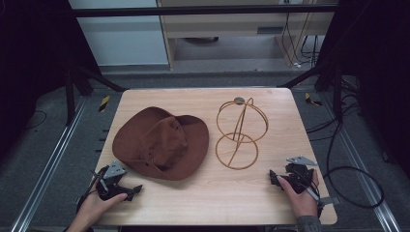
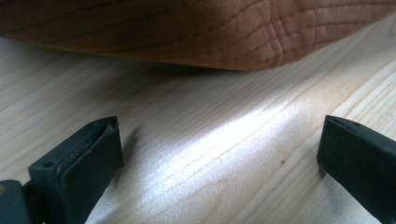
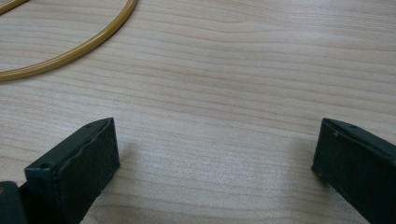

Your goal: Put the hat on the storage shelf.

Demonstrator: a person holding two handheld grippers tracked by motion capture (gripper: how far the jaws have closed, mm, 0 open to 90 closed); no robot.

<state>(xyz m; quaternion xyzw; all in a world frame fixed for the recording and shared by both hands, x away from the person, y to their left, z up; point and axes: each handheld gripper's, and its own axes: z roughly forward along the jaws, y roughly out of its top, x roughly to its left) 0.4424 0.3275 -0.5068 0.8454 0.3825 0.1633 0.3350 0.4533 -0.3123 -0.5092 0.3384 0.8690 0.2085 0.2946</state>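
A brown wide-brimmed hat (image 1: 161, 142) lies on the left half of the wooden table (image 1: 251, 193). To its right stands a gold wire hat stand (image 1: 240, 130) with a round base ring. My left gripper (image 1: 126, 192) rests on the table at the front left, open, just short of the hat's brim (image 2: 196, 32). My right gripper (image 1: 274, 177) rests at the front right, open, with only bare wood between its jaws. Part of the stand's base ring (image 3: 74, 49) curves past in the right gripper view, ahead and to the left.
The table's front edge runs just behind both hands. Black cables (image 1: 355, 174) loop on the floor to the right. Dark frame legs (image 1: 72, 92) stand at the back corners, with a cabinet (image 1: 232, 24) beyond.
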